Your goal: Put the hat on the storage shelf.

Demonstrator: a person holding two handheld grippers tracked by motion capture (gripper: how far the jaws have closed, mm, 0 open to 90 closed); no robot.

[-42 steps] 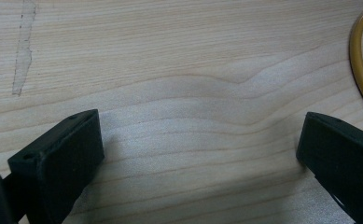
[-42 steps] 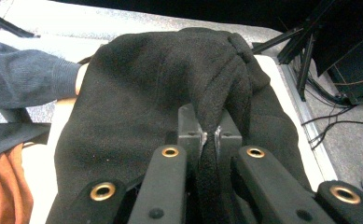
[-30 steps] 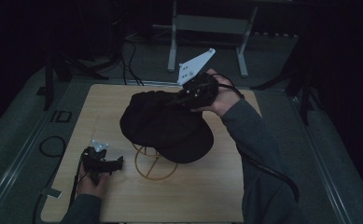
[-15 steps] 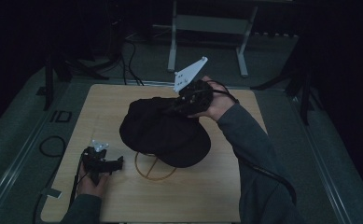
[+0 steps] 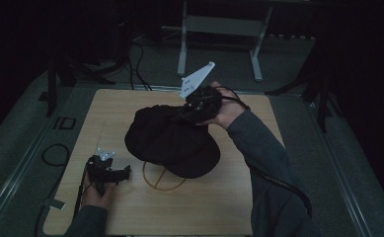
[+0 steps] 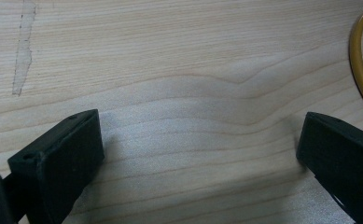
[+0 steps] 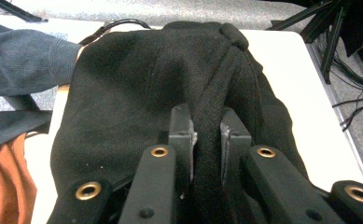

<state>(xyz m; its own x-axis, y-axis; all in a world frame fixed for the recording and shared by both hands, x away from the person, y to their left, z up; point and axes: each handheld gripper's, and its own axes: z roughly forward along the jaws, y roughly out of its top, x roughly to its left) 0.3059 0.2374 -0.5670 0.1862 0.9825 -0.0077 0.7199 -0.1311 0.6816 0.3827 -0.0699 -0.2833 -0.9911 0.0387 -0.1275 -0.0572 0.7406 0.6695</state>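
A black cloth cap (image 5: 172, 143) lies over a yellow wire ring (image 5: 161, 183) in the middle of the wooden table (image 5: 219, 197). My right gripper (image 5: 180, 116) reaches in from the far right side and pinches a raised fold of the cap (image 7: 123, 84) between its pads (image 7: 184, 135). Its jaws have just been opening a little, and the fold still fills the narrow gap of the right gripper (image 7: 207, 135). My left gripper (image 5: 124, 173) rests on the table at the near left. The left gripper (image 6: 198, 149) is open wide over bare wood, with the yellow ring (image 6: 358, 70) off to one side.
A person's grey sleeve (image 5: 263, 163) crosses the table's right side. Cables (image 5: 56, 153) trail over the left edge onto the grey floor. A metal stand (image 5: 219, 29) is on the floor beyond the far edge.
The right hand has shifted slightly left and down at the cap's far edge, and its grey plate has tilted. The left gripper has kept still.
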